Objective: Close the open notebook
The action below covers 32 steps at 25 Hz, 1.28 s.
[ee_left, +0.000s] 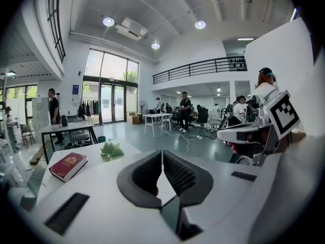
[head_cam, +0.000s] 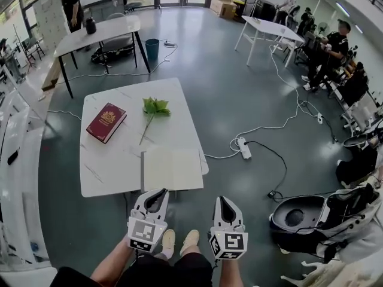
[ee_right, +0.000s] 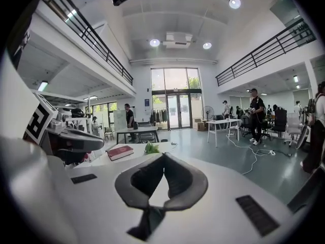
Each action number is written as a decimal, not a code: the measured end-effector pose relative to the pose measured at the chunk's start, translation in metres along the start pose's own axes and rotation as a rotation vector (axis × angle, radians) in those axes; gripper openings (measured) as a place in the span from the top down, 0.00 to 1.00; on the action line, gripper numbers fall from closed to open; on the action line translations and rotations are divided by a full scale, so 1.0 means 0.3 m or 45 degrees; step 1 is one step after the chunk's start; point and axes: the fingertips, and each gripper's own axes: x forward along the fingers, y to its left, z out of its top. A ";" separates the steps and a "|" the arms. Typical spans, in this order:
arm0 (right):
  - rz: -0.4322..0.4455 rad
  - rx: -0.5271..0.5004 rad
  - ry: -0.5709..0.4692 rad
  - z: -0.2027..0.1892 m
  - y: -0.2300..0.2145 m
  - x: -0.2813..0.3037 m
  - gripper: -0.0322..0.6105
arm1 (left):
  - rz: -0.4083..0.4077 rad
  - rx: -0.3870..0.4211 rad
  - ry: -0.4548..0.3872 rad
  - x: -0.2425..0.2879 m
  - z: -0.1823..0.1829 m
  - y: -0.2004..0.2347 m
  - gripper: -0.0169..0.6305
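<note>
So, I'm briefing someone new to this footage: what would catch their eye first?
The white table in the middle of the hall, with an open notebook lying flat at its near edge, a red book toward its left and a green leafy sprig beyond the notebook. Short of that edge, the left gripper and right gripper point toward it, jaws together and empty.

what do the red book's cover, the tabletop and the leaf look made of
Red book: hard cover, likely leatherette or cloth; matte dark red with a gold stamped emblem.
Tabletop: white with faint grey veins, marble-look stone or laminate; which, unclear.
Leaf: flat, even green on a thin stem; possibly plastic or fabric, could be real.
</note>
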 end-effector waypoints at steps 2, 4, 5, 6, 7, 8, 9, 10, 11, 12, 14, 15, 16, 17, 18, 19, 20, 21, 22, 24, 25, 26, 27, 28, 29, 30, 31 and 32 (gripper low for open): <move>0.015 0.011 0.026 -0.032 -0.013 0.052 0.92 | 0.011 -0.018 0.025 0.040 -0.033 0.013 0.93; 0.045 0.023 0.060 -0.074 -0.024 0.103 0.92 | 0.029 -0.042 0.052 0.077 -0.069 0.022 0.93; 0.064 0.025 0.078 -0.096 -0.030 0.130 0.92 | 0.039 -0.054 0.064 0.097 -0.088 0.026 0.93; 0.083 0.024 0.094 -0.120 -0.038 0.159 0.92 | 0.049 -0.063 0.074 0.121 -0.107 0.030 0.93; 0.101 0.023 0.111 -0.146 -0.047 0.188 0.92 | 0.059 -0.073 0.084 0.146 -0.126 0.032 0.93; 0.119 0.025 0.131 -0.173 -0.055 0.216 0.92 | 0.069 -0.084 0.096 0.170 -0.147 0.033 0.93; 0.137 0.030 0.152 -0.203 -0.063 0.240 0.92 | 0.079 -0.095 0.112 0.191 -0.170 0.033 0.93; 0.154 0.038 0.175 -0.233 -0.069 0.262 0.92 | 0.088 -0.106 0.130 0.210 -0.194 0.031 0.93; 0.170 0.047 0.197 -0.264 -0.073 0.282 0.92 | 0.097 -0.117 0.147 0.229 -0.219 0.031 0.93; 0.185 0.054 0.217 -0.294 -0.075 0.302 0.92 | 0.106 -0.127 0.164 0.247 -0.243 0.032 0.93; 0.214 0.062 0.257 -0.354 -0.076 0.344 0.92 | 0.122 -0.143 0.192 0.284 -0.292 0.039 0.93; 0.229 0.064 0.276 -0.384 -0.075 0.366 0.92 | 0.131 -0.152 0.205 0.301 -0.316 0.046 0.93; 0.244 0.064 0.293 -0.412 -0.074 0.389 0.92 | 0.141 -0.161 0.218 0.318 -0.340 0.054 0.93; 0.257 0.064 0.309 -0.439 -0.074 0.411 0.92 | 0.150 -0.171 0.230 0.334 -0.363 0.063 0.93; 0.269 0.065 0.323 -0.465 -0.076 0.434 0.92 | 0.160 -0.180 0.241 0.349 -0.384 0.071 0.93; 0.278 0.068 0.336 -0.490 -0.080 0.454 0.92 | 0.169 -0.188 0.251 0.364 -0.405 0.078 0.93; 0.283 0.071 0.348 -0.514 -0.086 0.474 0.92 | 0.177 -0.195 0.260 0.377 -0.424 0.082 0.93; 0.285 0.076 0.362 -0.537 -0.095 0.492 0.92 | 0.184 -0.201 0.268 0.390 -0.442 0.085 0.93; 0.284 0.080 0.377 -0.561 -0.105 0.510 0.92 | 0.189 -0.208 0.277 0.402 -0.459 0.086 0.93; 0.280 0.096 0.411 -0.604 -0.122 0.539 0.92 | 0.201 -0.222 0.295 0.421 -0.491 0.091 0.93; 0.279 0.109 0.428 -0.624 -0.129 0.550 0.92 | 0.209 -0.229 0.305 0.428 -0.506 0.095 0.93; 0.283 0.123 0.442 -0.642 -0.134 0.560 0.92 | 0.216 -0.237 0.313 0.434 -0.518 0.099 0.93; 0.296 0.140 0.457 -0.659 -0.135 0.568 0.92 | 0.222 -0.244 0.319 0.440 -0.528 0.103 0.93; 0.317 0.162 0.473 -0.675 -0.134 0.575 0.83 | 0.226 -0.250 0.325 0.446 -0.536 0.106 0.93; 0.337 0.188 0.489 -0.691 -0.134 0.582 0.72 | 0.229 -0.256 0.329 0.452 -0.541 0.107 0.93; 0.350 0.215 0.505 -0.706 -0.136 0.590 0.70 | 0.231 -0.262 0.333 0.458 -0.546 0.107 0.93; 0.359 0.242 0.519 -0.721 -0.139 0.598 0.69 | 0.235 -0.268 0.336 0.463 -0.550 0.108 0.93; 0.369 0.270 0.533 -0.736 -0.142 0.606 0.67 | 0.239 -0.275 0.340 0.469 -0.556 0.109 0.93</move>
